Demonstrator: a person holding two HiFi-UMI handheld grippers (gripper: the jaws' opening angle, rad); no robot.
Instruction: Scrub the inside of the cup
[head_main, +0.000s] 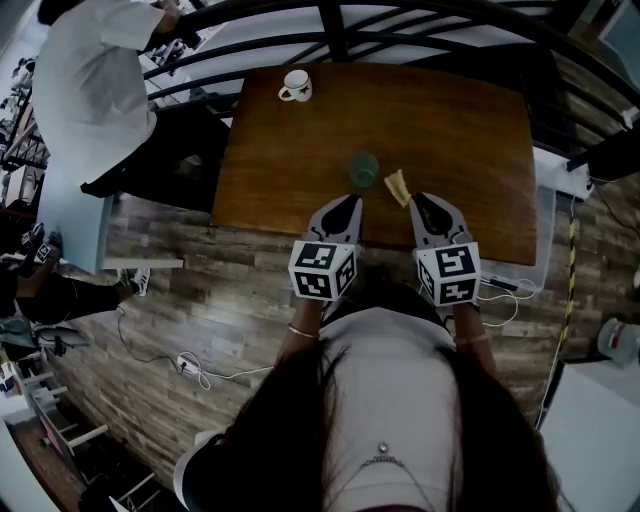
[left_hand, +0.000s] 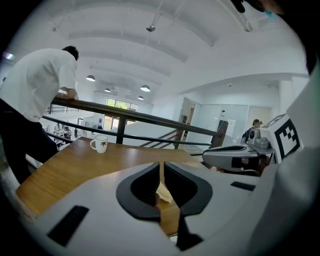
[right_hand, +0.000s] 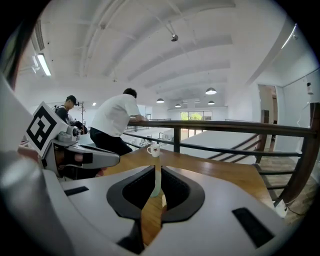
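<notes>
- Head view: The left hand-held gripper (head_main: 350, 203) and the right hand-held gripper (head_main: 420, 200) are both over the near edge of the brown wooden counter (head_main: 470, 130). Both are closed and hold nothing. The small see-through green cup (head_main: 363, 170) stands on the counter just past the left one. A yellow wedge of sponge (head_main: 398, 187) lies beside the cup, just in front of the right one. A white mug with a handle (head_main: 295, 86) stands far off at the other end.
- Left gripper view: The jaws are pressed together with nothing in them. A bit of yellow shows past them, likely the sponge.
- Right gripper view: These jaws are together too, and empty. The green cup shows through the thin gap, farther along the counter.
- How far along: I think the job has not started. The sponge is not picked up and the cup is not held. Grabbing both and rubbing the inside are all still to do.
</notes>
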